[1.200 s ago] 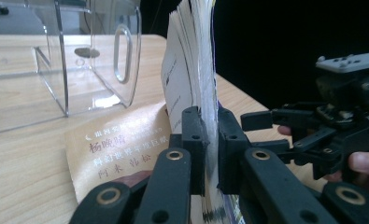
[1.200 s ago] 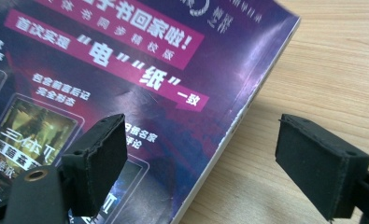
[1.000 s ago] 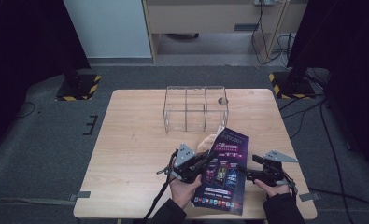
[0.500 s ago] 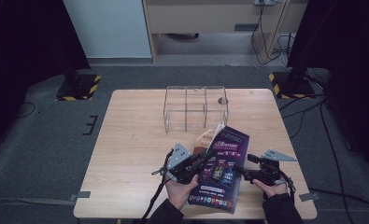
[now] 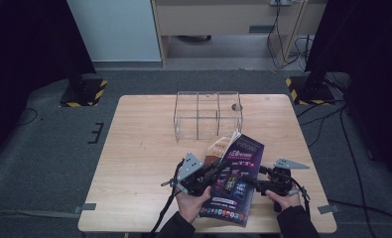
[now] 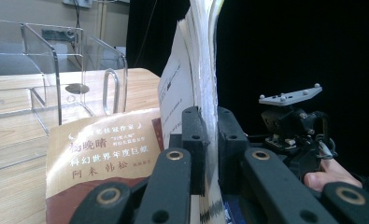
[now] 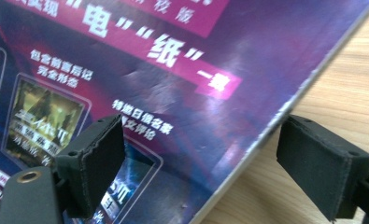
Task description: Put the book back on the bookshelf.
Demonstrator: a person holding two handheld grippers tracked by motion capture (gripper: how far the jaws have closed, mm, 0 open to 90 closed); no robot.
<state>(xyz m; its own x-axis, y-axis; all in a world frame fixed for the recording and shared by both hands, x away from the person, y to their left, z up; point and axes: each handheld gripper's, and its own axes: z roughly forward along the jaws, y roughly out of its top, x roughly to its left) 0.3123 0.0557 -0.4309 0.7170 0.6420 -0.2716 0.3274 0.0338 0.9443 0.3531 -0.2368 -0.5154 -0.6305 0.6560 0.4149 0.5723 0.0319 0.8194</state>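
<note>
One light wooden surface carries one clear acrylic rack with upright dividers, standing toward the far side. Nearer the person lie two printed items: a glossy purple-and-magenta magazine with Chinese lettering, and a tan and brown paperback book partly under the magazine's far edge.

Two tongs are in play, one per hand. The left tongs are pressed together on the magazine's edge; in the left gripper view their two black jaws pinch the stack of pages, which stands lifted nearly upright between them, with the tan book lying flat just beside it and the clear rack beyond.

The right tongs sit at the magazine's right side, held by the right hand. In the right gripper view their jaws are spread wide, one over the purple cover, the other over bare wood past the magazine's edge, gripping nothing.
</note>
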